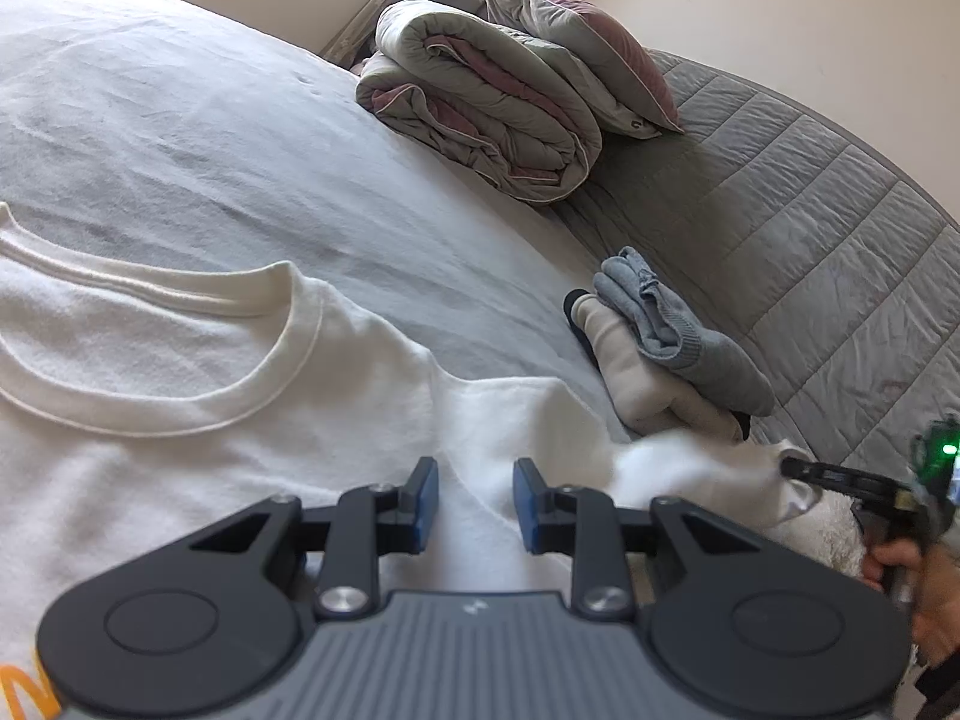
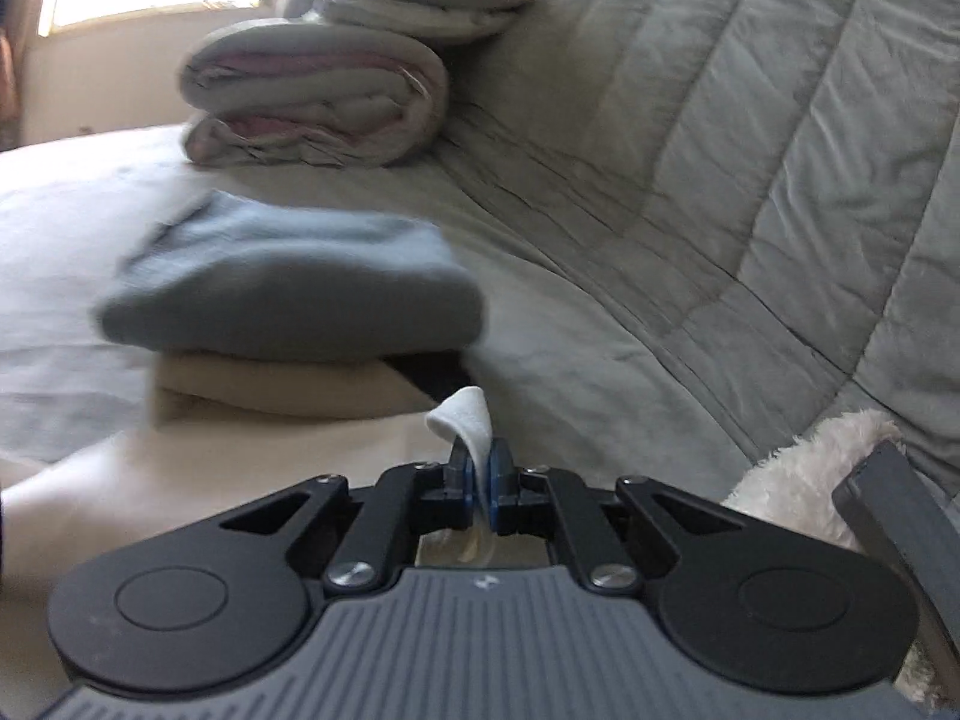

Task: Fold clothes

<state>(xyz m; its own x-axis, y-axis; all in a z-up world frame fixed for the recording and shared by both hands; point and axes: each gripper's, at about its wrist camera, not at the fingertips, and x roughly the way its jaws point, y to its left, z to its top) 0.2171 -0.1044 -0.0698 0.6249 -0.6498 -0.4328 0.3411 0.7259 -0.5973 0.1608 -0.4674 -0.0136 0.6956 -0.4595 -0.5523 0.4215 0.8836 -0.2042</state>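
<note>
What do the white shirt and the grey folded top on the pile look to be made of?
White shirt: soft matte knit, probably cotton jersey or fleece; ribbed collar band, slight fuzz. Grey folded top: thicker matte knit, likely sweatshirt cotton; ribbed hem shows. Exact fibres cannot be told.

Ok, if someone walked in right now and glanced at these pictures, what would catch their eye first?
Probably the white sweatshirt spread flat on the bed, filling the near left of the left wrist view, with the right gripper pinching a bit of its white fabric. Next, the rolled grey and pink duvet with a pillow on top at the far end, and a small stack of folded clothes between.
</note>
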